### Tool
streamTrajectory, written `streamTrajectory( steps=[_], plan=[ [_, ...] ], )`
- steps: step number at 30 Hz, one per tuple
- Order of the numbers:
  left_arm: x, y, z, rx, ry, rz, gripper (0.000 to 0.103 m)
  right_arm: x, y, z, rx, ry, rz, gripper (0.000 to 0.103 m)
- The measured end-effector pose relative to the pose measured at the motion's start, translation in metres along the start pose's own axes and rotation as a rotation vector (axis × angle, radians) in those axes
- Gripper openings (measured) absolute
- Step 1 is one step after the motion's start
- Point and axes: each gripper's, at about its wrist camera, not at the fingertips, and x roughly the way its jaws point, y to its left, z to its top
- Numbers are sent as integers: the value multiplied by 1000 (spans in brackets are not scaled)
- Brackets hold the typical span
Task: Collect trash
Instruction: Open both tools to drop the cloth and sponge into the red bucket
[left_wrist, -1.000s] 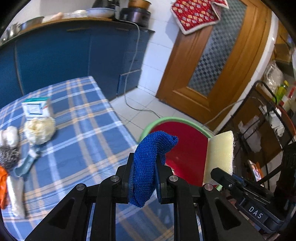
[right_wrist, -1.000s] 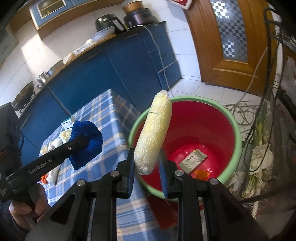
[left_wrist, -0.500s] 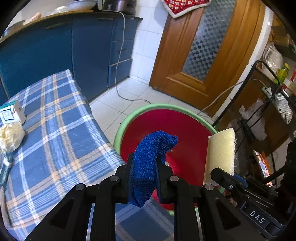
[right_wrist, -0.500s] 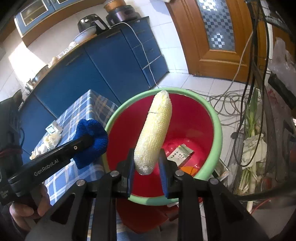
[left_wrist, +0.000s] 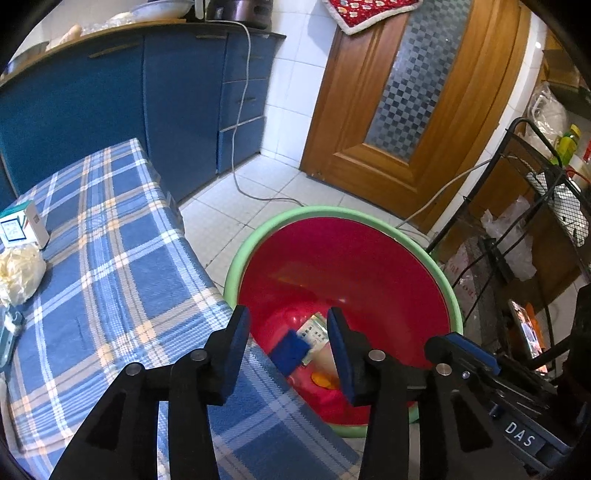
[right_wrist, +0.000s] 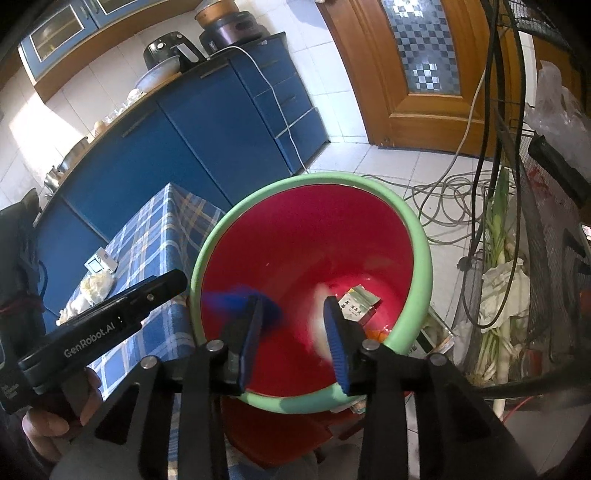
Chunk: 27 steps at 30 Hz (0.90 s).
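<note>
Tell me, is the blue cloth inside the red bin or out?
Inside. The blue cloth shows below the red bin's green rim, free of the left gripper.

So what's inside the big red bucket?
Inside the red bucket lie a blue cloth, a printed paper packet and something orange. A pale sponge is a blur there. The gripper fingers cover part of the bottom.

A red bin (left_wrist: 343, 258) with a pale green rim stands on the tiled floor, close against the corner of the plaid-covered table. Inside it a blue knitted cloth (left_wrist: 290, 350) lies low by the wall nearest the table, partly over a printed paper packet (left_wrist: 314, 332). A pale yellow sponge (right_wrist: 319, 317) shows blurred beside them, with an orange scrap (left_wrist: 323, 378) on the bottom.
</note>
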Motion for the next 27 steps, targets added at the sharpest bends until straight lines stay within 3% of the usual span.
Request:
streamTrajectory(
  steps=[14, 27],
  plan=[
    [-22, 15, -2, -34, -40, 2, 45, -8, 10, -1, -13, -20, 15, 43],
    [-70, 53, -13, -90, -107, 64, 45, -12, 43, -7, -67, -20, 59, 43]
  ],
)
